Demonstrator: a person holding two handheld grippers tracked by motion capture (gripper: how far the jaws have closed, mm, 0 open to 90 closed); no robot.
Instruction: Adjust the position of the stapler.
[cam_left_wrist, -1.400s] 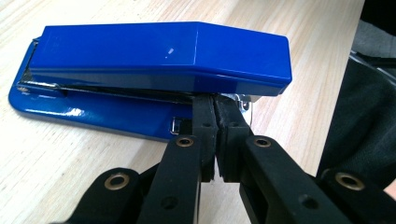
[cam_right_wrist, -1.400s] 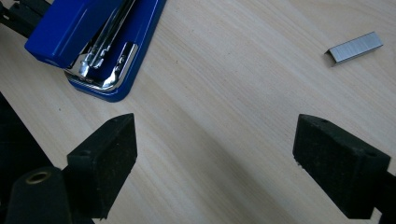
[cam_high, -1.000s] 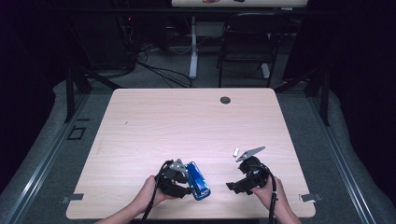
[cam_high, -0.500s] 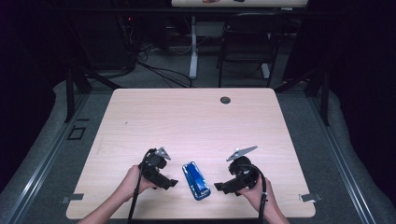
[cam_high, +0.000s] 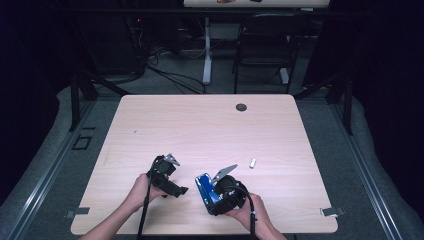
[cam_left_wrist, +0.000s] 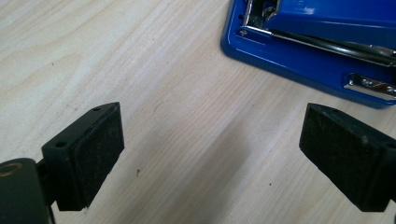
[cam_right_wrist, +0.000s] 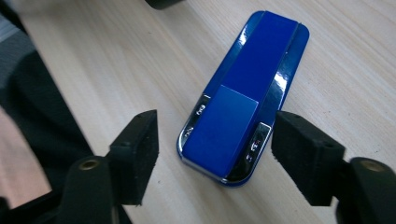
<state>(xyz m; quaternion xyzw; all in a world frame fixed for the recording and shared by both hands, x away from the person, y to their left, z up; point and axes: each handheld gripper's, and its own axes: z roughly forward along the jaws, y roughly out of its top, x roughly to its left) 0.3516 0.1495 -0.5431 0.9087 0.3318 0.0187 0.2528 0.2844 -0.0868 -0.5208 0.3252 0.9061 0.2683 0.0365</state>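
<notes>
The blue stapler lies flat on the tabletop near its front edge; it looks stiff, fairly heavy and glossy-slick, so grip across its narrow sides. The right tongs straddle its end, closing but not yet touching. The left gripper view shows its open metal mouth beside the left tongs, wide and empty.

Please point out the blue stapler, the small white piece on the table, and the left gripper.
blue stapler (cam_right_wrist: 243, 112), right gripper view, on its top cover.
small white piece (cam_high: 253, 162), high view, on its middle.
left gripper (cam_left_wrist: 210, 154), left gripper view, midway between its fingertips.
</notes>
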